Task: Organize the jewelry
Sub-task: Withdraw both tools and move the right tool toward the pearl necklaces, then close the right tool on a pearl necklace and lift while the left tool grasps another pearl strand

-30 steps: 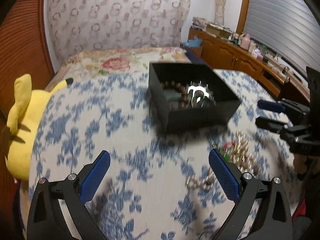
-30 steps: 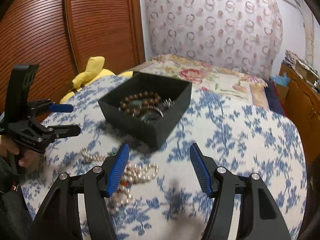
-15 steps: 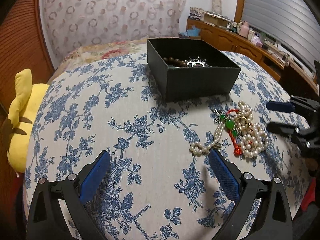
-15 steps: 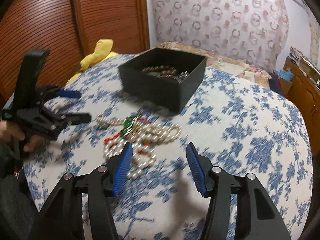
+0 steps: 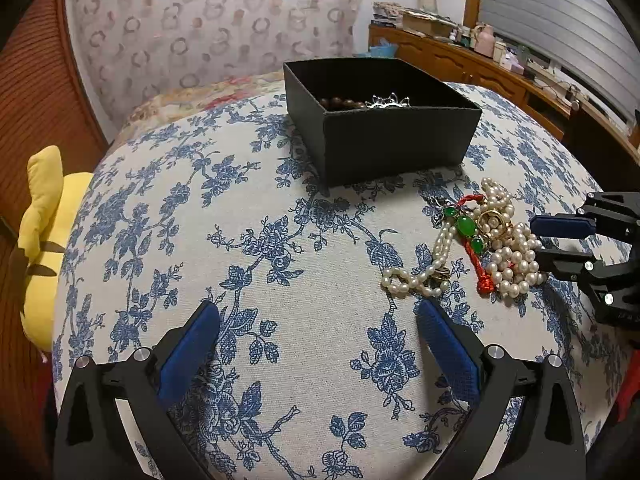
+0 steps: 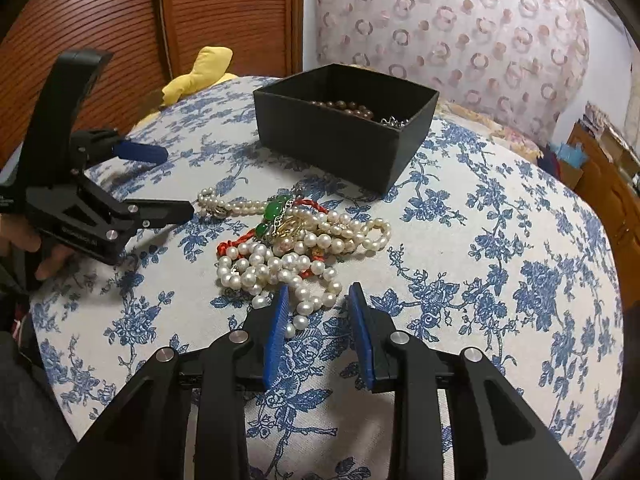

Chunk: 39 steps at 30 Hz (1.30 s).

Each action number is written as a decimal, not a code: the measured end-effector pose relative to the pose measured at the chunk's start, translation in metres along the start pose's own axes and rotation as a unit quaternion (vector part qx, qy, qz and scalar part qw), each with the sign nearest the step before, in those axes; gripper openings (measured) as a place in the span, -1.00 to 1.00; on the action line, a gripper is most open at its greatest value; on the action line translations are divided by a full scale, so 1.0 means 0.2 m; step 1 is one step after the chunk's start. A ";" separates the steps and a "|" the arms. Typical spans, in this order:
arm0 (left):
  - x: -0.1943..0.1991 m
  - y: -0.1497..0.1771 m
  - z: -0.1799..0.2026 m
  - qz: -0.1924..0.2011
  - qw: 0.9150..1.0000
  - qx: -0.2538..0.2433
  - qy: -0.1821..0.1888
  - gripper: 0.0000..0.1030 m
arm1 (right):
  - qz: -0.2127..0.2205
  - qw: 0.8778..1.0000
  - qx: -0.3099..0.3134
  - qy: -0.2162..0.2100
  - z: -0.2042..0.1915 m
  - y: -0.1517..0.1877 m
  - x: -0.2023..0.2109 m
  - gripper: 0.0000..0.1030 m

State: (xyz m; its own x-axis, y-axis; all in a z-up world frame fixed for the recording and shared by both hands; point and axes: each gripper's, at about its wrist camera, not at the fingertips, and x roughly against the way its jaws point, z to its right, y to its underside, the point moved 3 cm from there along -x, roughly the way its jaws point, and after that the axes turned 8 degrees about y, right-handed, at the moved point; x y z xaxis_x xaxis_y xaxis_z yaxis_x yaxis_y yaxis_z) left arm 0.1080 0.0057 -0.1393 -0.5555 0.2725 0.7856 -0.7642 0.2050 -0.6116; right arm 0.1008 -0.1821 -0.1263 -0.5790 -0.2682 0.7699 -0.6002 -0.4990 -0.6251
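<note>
A tangled pile of pearl necklaces point(image 6: 296, 252) with a red cord and green stones point(image 6: 276, 210) lies on the blue-flowered cloth; it also shows in the left wrist view point(image 5: 496, 244). Behind it stands a black box point(image 6: 340, 136) point(image 5: 384, 136) holding brown beads and a silver piece. My right gripper point(image 6: 316, 300) is half open with its tips around the near end of the pearls, empty. It shows in the left wrist view point(image 5: 552, 242) at the pile's right. My left gripper point(image 5: 318, 320) is wide open and empty, left of the pile; it shows in the right wrist view point(image 6: 176, 184).
A yellow plush toy point(image 5: 44, 224) lies at the table's left edge, by a brown ribbed wardrobe point(image 6: 120, 20). A patterned headboard point(image 5: 220, 28) stands behind. A wooden sideboard point(image 5: 500, 76) with clutter runs along the right.
Both grippers came down nearer the table. My right gripper moved up to the pearl pile and its jaws narrowed around the near pearls. My left gripper stays wide open.
</note>
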 end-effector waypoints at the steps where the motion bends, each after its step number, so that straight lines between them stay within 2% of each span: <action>1: 0.00 0.00 0.00 -0.001 1.000 0.001 0.001 0.85 | -0.001 1.000 -0.002 -0.002 0.00 0.00 0.00 -0.47; 2: 0.00 0.00 0.00 -0.001 1.000 0.001 0.001 0.85 | 0.000 1.000 -0.001 0.000 0.00 0.01 0.01 -0.58; 3: 0.00 0.00 0.00 -0.001 1.000 0.001 0.000 0.85 | 0.001 1.000 0.002 0.003 0.01 0.01 0.01 -0.59; 5: 0.00 0.00 0.00 -0.001 1.000 0.001 0.000 0.86 | 0.002 1.000 0.002 0.006 0.02 0.04 0.03 -0.82; 6: 0.00 0.00 0.00 -0.001 1.000 0.001 0.000 0.86 | 0.001 1.000 -0.001 0.014 0.03 0.05 0.04 -0.84; 14: 0.00 0.00 0.00 -0.001 1.000 0.000 0.000 0.86 | 0.039 0.996 -0.049 0.060 0.22 0.13 0.19 -0.84; 19: 0.00 0.00 0.00 0.000 1.000 0.002 -0.001 0.86 | 0.079 0.989 -0.077 0.099 0.35 0.11 0.32 -0.84; 24: 0.00 0.00 0.02 -0.002 1.000 0.000 -0.013 0.85 | 0.116 0.982 -0.092 0.119 0.44 0.06 0.44 -0.84; 30: 0.06 -0.04 0.13 0.018 0.999 -0.015 0.021 0.85 | 0.136 0.978 -0.091 0.132 0.49 0.01 0.51 -0.84; 31: 0.07 -0.05 0.15 0.021 0.999 -0.020 0.029 0.82 | 0.137 0.977 -0.091 0.133 0.48 0.00 0.51 -0.84; 35: 0.06 -0.09 0.23 0.019 0.998 -0.042 0.048 0.33 | 0.141 0.978 -0.086 0.129 0.47 -0.01 0.52 -0.84; 36: 0.06 -0.09 0.24 0.017 0.998 -0.046 0.049 0.26 | 0.141 0.978 -0.085 0.126 0.46 -0.02 0.52 -0.84; 38: 0.04 -0.10 0.25 0.014 0.997 -0.052 0.051 0.00 | 0.139 0.979 -0.082 0.123 0.45 -0.01 0.51 -0.84; 39: 0.04 -0.11 0.26 0.012 0.997 -0.054 0.052 -0.05 | 0.138 0.980 -0.081 0.122 0.44 -0.01 0.50 -0.84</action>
State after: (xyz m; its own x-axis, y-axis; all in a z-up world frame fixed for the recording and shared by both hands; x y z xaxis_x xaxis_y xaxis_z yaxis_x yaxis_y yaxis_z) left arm 0.1036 -0.0456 -0.1157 -0.5318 0.3737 0.7599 -0.7081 0.2959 -0.6411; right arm 0.0928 -0.2808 -0.0360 -0.8340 -0.1601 0.5280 -0.4708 -0.2926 -0.8323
